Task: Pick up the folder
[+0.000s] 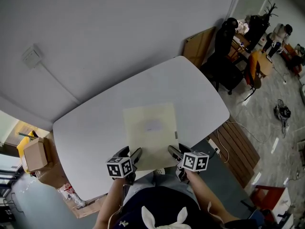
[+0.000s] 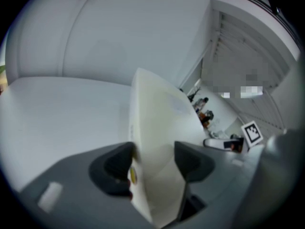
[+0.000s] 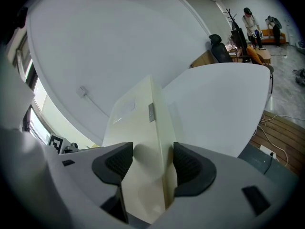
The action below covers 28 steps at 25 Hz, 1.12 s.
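Note:
A cream folder (image 1: pixel 150 130) lies flat over the near half of the white table (image 1: pixel 90 128), its near edge reaching past the table's front rim. My left gripper (image 1: pixel 136 156) holds the folder's near left corner and my right gripper (image 1: pixel 172 152) its near right corner. In the left gripper view the folder (image 2: pixel 159 113) runs edge-on between the dark pads of the left gripper (image 2: pixel 153 159). In the right gripper view the folder (image 3: pixel 138 113), with a small grey clip on its spine, sits pinched in the right gripper (image 3: pixel 152 159). Whether its far edge touches the table is unclear.
A black office chair (image 1: pixel 224 56) and a leaning wooden board (image 1: pixel 198 46) stand past the table's far right corner. A cardboard box (image 1: pixel 34 155) sits on the floor at the left. A wall socket (image 1: pixel 31 56) with a cable is on the grey wall. People are at desks far right.

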### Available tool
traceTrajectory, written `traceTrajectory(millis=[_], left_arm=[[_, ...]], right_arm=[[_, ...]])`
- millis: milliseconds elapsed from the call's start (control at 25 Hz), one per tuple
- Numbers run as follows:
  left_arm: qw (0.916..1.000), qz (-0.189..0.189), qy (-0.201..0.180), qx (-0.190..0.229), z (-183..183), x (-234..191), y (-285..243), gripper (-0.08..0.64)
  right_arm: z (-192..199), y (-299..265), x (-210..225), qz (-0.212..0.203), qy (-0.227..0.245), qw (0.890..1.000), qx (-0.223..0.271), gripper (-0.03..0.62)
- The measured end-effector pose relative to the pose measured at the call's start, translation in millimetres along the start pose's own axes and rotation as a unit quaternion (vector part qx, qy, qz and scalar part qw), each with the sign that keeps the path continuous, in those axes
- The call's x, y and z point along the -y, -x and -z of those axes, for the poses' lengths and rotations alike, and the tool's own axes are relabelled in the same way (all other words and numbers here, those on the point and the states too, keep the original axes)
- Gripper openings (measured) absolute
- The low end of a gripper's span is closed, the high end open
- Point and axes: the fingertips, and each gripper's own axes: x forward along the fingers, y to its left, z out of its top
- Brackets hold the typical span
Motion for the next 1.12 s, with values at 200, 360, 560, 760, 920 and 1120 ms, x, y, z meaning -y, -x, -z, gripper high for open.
traceTrajectory(millis=[200,360,560,760,920,1120], left_arm=[[0.9999,-0.001,0.000,0.017,-8.6,6.5,7.0,0.273],[0.9996,-0.001,-0.003,0.029,-16.7,9.9,13.7,0.273],[0.9985,0.000,-0.009,0.054,-32.3,18.1,24.3,0.273],[0.9960,0.001,-0.022,0.087,-53.5,27.6,40.0,0.273],[0.9930,0.004,-0.033,0.114,-70.9,36.0,52.1,0.273],[0.9901,0.006,-0.037,0.135,-83.7,41.3,63.2,0.272]], right_arm=[[-8.7,5.9,-6.8,-0.003,0.013,1.000,0.005,0.265],[-17.3,10.6,-15.4,-0.006,0.029,0.999,0.018,0.264],[-31.6,18.7,-26.3,-0.011,0.042,0.998,0.042,0.264],[-48.2,28.7,-42.5,-0.020,0.047,0.997,0.063,0.264],[-62.7,37.5,-55.2,-0.024,0.057,0.995,0.084,0.261],[-73.2,45.2,-67.1,-0.028,0.070,0.992,0.102,0.258]])
